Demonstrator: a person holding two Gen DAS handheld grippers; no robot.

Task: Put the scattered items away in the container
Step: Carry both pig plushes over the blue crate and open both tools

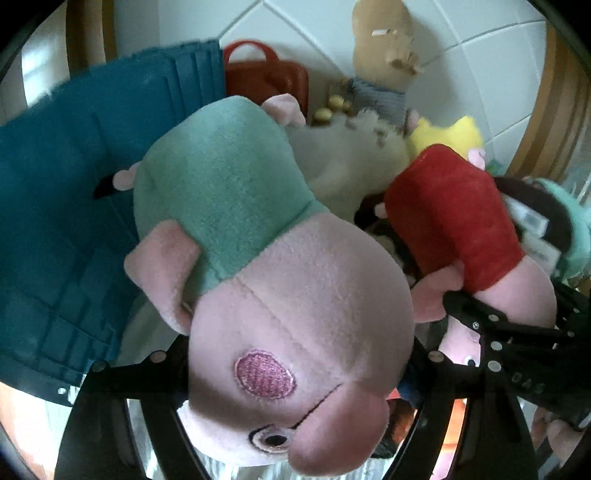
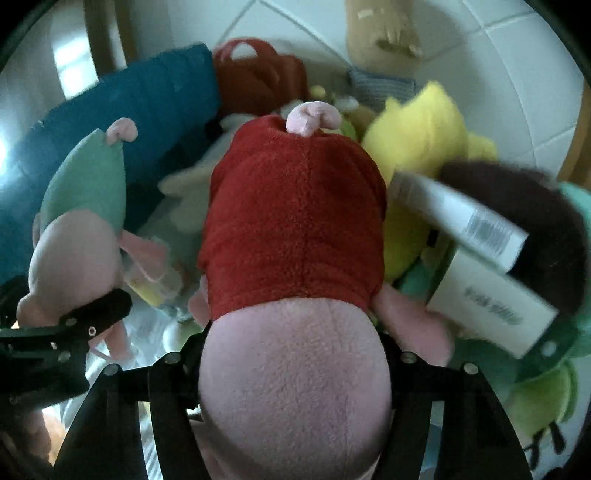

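My left gripper [image 1: 295, 362] is shut on the head of a pink pig plush in a green shirt [image 1: 229, 192], held head toward the camera over the blue container [image 1: 55, 192]. My right gripper [image 2: 295, 354] is shut on the head of a pink pig plush in a red dress [image 2: 295, 210], beside it. The red-dressed pig [image 1: 454, 218] and the right gripper [image 1: 476, 325] show at the right of the left wrist view. The green-shirted pig [image 2: 88, 206] and the left gripper [image 2: 92, 321] show at the left of the right wrist view. The blue container [image 2: 155, 103] lies beyond.
Below is a pile of toys: a red bag [image 1: 266, 74], a tan plush [image 1: 384, 40], a yellow plush [image 2: 421, 140], white boxes [image 2: 476, 254], a dark brown round thing [image 2: 535, 221] and a white plush [image 1: 347, 162]. White floor tiles [image 1: 314, 33] lie behind.
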